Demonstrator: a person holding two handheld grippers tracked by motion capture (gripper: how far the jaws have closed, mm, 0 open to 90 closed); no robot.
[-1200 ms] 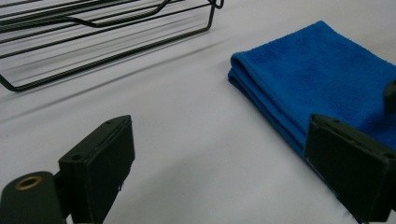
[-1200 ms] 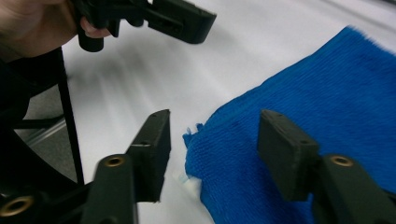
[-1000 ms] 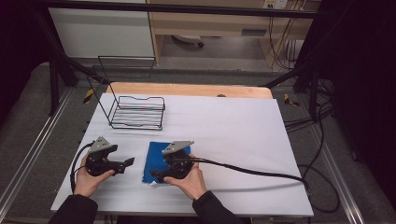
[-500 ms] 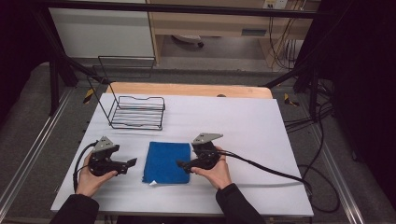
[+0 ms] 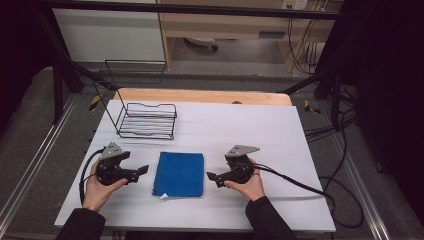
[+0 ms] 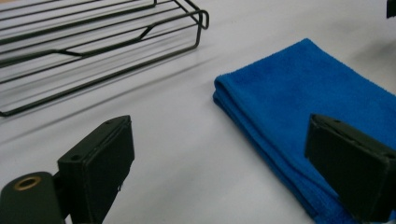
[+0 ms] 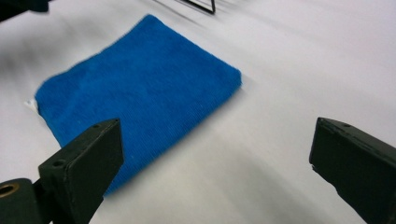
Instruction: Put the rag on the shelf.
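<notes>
The folded blue cloth (image 5: 179, 174) lies flat on the white bench (image 5: 260, 130) between the left gripper (image 5: 141, 170) and the right gripper (image 5: 212, 176), both with fingers wide apart and empty, the right just opened, near the wire rack (image 5: 148, 121).

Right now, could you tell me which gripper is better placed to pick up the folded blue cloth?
Probably the left gripper: its open jaws sit closer to the blue cloth edge, while the right gripper, also open, stands slightly farther off.
</notes>
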